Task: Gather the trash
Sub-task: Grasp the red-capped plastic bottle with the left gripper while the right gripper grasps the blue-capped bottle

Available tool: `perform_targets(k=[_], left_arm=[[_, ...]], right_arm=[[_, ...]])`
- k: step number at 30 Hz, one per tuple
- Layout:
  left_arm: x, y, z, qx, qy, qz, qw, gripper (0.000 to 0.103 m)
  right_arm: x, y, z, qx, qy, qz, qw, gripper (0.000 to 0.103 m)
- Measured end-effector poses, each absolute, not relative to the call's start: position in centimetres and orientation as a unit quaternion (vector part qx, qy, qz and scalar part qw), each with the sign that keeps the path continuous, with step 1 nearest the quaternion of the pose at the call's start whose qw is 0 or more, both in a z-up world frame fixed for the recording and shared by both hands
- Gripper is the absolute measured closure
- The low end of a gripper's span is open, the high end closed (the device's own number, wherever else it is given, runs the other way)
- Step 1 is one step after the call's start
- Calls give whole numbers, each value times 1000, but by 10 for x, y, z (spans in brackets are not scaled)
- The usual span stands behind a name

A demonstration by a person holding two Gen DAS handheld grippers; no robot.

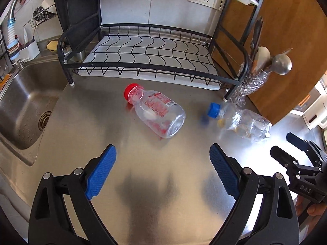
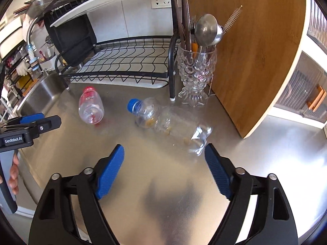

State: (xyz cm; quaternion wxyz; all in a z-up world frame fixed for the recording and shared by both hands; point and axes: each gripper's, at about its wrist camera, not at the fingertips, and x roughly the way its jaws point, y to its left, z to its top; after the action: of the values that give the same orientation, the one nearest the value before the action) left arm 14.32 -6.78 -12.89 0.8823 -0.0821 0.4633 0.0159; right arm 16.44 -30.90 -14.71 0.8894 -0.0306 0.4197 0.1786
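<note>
Here both tools gaped wide and empty: the left gripper [image 1: 162,155] and right gripper [image 2: 164,155] hung above the counter [image 1: 143,183], touching neither the red-capped bottle [image 1: 157,113] nor the blue-capped bottle [image 2: 167,122] lying there.

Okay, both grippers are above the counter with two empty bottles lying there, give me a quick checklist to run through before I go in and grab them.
1. Left gripper open and empty: ok.
2. Right gripper open and empty: ok.
3. Red-capped bottle lying on its side on the bare steel counter, free of the dish rack: ok.
4. Blue-capped bottle lying on its side, apart from the glass utensil holder: ok, though its base sits near the right gripper's fingertip.
5. Both caps on: ok.
6. Bin or bag to drop them into: cannot tell, none in view.
</note>
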Motion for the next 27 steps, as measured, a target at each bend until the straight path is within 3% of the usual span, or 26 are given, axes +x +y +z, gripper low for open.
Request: perform_targets(k=[22, 25, 27], left_arm=[[233, -64, -191, -115, 512, 122, 843, 13], [230, -61, -197, -118, 515, 124, 840, 15], [229, -58, -200, -115, 516, 126, 840, 23]], right_arm=[[232, -291, -199, -113, 447, 218, 860, 13], [230, -291, -201, -106, 451, 230, 856, 22], [232, -289, -205, -107, 458, 235, 851, 34]])
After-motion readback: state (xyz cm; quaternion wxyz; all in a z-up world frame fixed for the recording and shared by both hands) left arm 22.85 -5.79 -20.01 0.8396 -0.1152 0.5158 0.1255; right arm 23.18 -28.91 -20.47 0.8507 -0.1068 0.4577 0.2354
